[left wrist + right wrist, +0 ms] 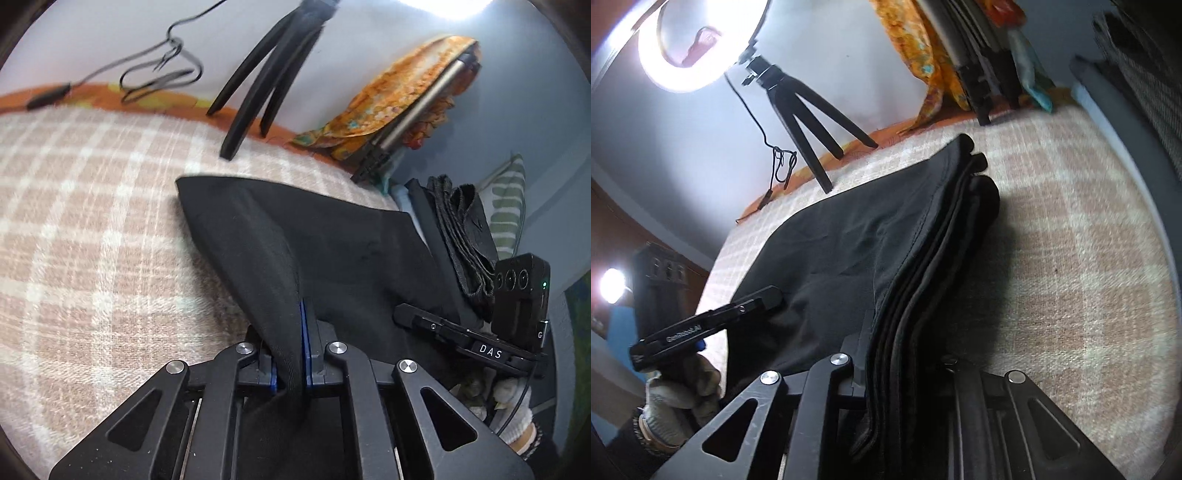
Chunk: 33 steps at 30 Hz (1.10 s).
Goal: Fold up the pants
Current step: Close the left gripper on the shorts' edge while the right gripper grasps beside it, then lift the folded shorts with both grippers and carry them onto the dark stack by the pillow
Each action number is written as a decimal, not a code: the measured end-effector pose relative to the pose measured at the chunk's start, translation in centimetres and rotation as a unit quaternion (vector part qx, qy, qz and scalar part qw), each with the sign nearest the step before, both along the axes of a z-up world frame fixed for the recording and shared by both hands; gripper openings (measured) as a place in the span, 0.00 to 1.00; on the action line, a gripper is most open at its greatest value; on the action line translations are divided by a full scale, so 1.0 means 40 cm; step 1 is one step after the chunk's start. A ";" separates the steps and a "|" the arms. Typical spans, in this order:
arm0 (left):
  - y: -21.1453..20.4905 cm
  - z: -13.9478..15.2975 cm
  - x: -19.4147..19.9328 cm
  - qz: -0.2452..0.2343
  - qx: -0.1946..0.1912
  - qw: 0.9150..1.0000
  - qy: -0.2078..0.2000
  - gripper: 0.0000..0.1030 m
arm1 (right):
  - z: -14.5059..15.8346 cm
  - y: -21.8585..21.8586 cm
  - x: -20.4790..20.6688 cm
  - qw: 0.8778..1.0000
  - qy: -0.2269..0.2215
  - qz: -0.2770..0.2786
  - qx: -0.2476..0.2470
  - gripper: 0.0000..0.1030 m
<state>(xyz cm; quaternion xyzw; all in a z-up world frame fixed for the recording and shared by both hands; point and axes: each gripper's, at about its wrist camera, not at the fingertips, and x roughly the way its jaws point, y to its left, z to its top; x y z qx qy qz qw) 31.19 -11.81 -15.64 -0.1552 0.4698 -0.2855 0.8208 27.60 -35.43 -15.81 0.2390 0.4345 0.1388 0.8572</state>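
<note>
Black pants (332, 240) lie folded on pink-and-cream checked blanket (92, 221). Left gripper (295, 332) pinched tight on raised ridge of pants fabric, blue pads pressing either side. Right gripper (905, 354) clamped on stacked folded edge of pants (849, 240), layers running up between jaws. Gloved hand (683, 391) holds left tool. Black tripod (809, 122) stands at blanket's far edge, carrying lit ring light (653, 70).
</note>
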 end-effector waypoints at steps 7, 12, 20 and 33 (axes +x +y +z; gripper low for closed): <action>-0.012 0.056 -0.037 -0.011 0.011 0.999 -0.031 0.07 | 0.064 0.032 -0.026 0.999 -0.022 0.012 -0.037 0.13; -0.030 0.107 -0.072 -0.020 0.010 0.998 -0.052 0.07 | 0.121 0.045 -0.060 0.997 -0.041 0.026 -0.064 0.12; -0.072 0.184 -0.126 -0.032 -0.001 0.996 -0.078 0.07 | 0.192 0.024 -0.135 0.994 -0.064 0.028 -0.083 0.12; -0.238 0.353 -0.189 -0.081 -0.040 0.986 -0.143 0.07 | 0.338 -0.132 -0.294 0.986 -0.113 -0.005 -0.124 0.12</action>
